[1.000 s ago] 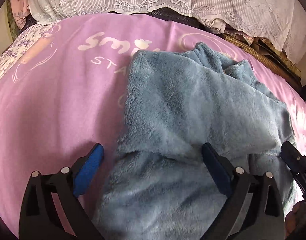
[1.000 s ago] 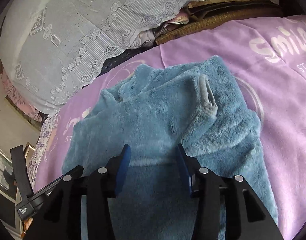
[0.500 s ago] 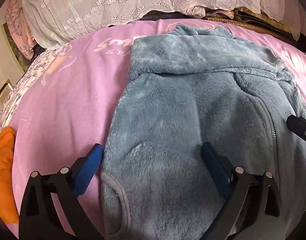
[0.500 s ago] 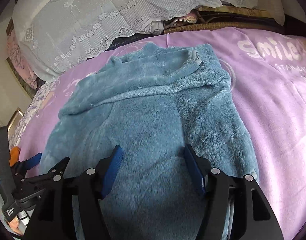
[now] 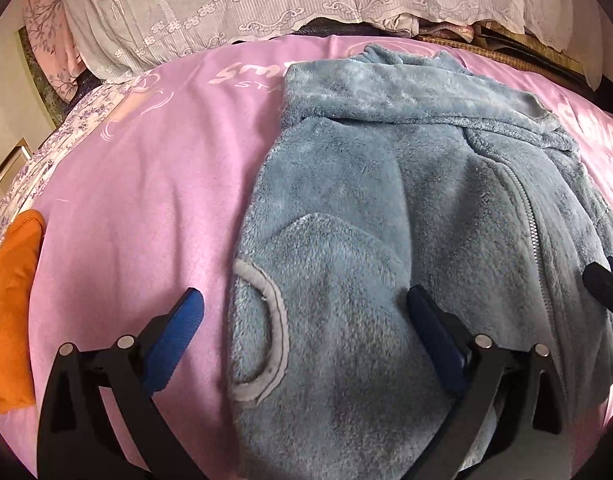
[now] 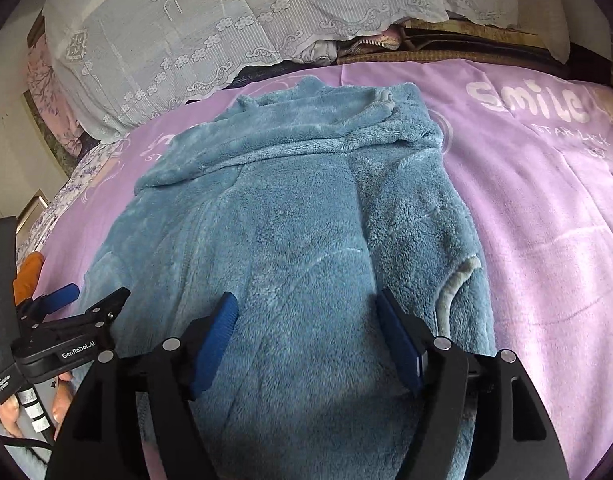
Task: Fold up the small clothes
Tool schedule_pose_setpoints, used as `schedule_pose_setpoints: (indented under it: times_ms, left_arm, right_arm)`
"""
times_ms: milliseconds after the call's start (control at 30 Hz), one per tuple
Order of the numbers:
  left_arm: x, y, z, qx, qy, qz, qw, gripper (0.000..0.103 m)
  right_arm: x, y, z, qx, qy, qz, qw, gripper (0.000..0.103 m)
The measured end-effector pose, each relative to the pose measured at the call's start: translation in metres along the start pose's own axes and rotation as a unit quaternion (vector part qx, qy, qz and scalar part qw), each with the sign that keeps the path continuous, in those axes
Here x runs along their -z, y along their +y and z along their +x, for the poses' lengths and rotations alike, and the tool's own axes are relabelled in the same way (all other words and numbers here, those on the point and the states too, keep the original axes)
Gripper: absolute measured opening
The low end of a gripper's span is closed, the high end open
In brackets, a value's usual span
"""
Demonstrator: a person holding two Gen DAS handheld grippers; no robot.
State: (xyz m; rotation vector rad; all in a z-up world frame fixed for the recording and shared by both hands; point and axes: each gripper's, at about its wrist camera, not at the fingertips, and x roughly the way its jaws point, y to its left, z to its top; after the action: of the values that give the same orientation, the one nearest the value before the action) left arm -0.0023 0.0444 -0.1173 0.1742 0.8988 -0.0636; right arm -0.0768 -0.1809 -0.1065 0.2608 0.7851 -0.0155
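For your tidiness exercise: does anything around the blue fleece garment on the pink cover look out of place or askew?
The blue fleece garment lies fairly flat and roughly square. Only the orange cloth stands out, lying crumpled at the pink cover's edge, apart from the garment.

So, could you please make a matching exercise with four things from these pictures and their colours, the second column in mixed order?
Things:
1. fleece jacket
2. blanket
3. small garment at the left edge
4. lace cloth at the back

Colours:
A. orange
B. white
C. blue
D. pink

Pairs: 1-C, 2-D, 3-A, 4-B
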Motion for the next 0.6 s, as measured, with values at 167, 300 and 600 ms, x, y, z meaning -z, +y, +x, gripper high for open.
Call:
schedule_pose_setpoints:
  times_ms: [167, 300, 600]
  left_arm:
    - [0.011, 0.004, -0.008, 0.004, 0.001, -0.006, 1.0, 0.098]
    - [0.026, 0.014, -0.018, 0.021, 0.003, -0.016, 0.9996, 0.098]
    - [0.064, 0.044, -0.04, 0.104, 0.013, -0.048, 0.9933, 0.099]
  right_arm:
    - [0.011, -0.004, -0.012, -0.01, 0.001, 0.001, 1.0, 0.073]
    - [0.025, -0.005, -0.025, -0.014, 0.002, -0.007, 1.0, 0.073]
    - [0.053, -0.021, -0.058, -0.055, -0.002, 0.004, 0.998, 0.075]
